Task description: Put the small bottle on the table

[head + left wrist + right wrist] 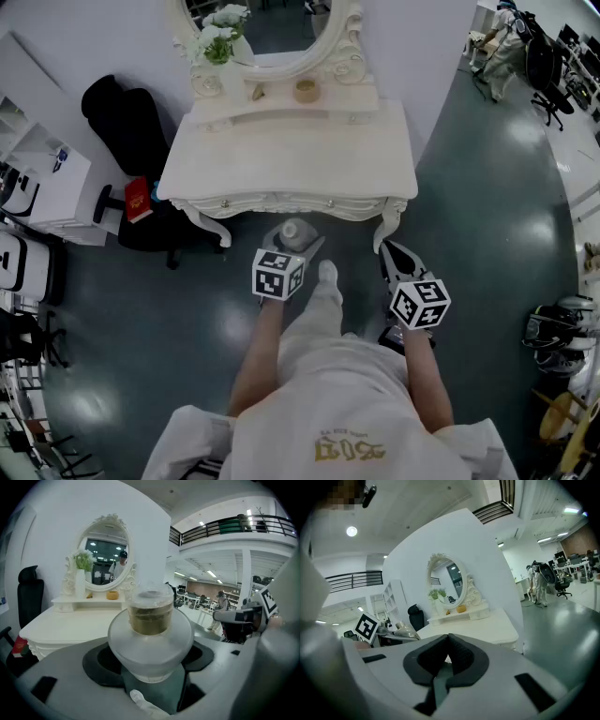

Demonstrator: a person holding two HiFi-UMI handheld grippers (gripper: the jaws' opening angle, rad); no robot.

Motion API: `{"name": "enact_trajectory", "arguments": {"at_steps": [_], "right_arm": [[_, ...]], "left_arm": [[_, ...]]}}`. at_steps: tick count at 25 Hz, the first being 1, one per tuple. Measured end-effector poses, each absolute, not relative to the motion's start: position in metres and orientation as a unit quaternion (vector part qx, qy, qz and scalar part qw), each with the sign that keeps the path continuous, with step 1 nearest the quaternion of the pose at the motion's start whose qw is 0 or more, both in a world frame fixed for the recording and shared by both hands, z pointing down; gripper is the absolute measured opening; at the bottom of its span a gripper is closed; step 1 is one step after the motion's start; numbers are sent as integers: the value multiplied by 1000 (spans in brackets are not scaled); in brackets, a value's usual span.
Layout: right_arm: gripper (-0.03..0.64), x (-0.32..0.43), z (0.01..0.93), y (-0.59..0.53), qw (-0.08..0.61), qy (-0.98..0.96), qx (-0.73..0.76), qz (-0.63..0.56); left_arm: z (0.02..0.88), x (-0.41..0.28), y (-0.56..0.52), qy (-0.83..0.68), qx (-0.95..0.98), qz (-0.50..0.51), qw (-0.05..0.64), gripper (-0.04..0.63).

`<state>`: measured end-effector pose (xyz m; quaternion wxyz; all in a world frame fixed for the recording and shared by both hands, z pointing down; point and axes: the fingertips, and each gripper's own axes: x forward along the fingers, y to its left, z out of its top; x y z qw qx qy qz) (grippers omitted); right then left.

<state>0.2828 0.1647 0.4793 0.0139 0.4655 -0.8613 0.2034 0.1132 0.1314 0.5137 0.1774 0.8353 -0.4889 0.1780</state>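
Currently the left gripper [296, 235] clasps the small bottle [151, 641] before the table [291, 159].

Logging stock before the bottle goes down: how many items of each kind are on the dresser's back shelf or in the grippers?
small bottle: 1, in the left gripper
vase of flowers: 1
round tan pot: 1
small yellowish piece: 1
total: 4

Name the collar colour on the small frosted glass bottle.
Dull gold on the small frosted glass bottle; left gripper view shows it best.
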Motion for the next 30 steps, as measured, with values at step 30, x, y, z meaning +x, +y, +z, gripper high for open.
{"name": "enact_trajectory", "arguments": {"at_steps": [30], "right_arm": [[12, 195, 483, 78, 1, -886, 410, 214]], "left_arm": [[532, 42, 53, -493, 827, 172, 209, 353]]}}
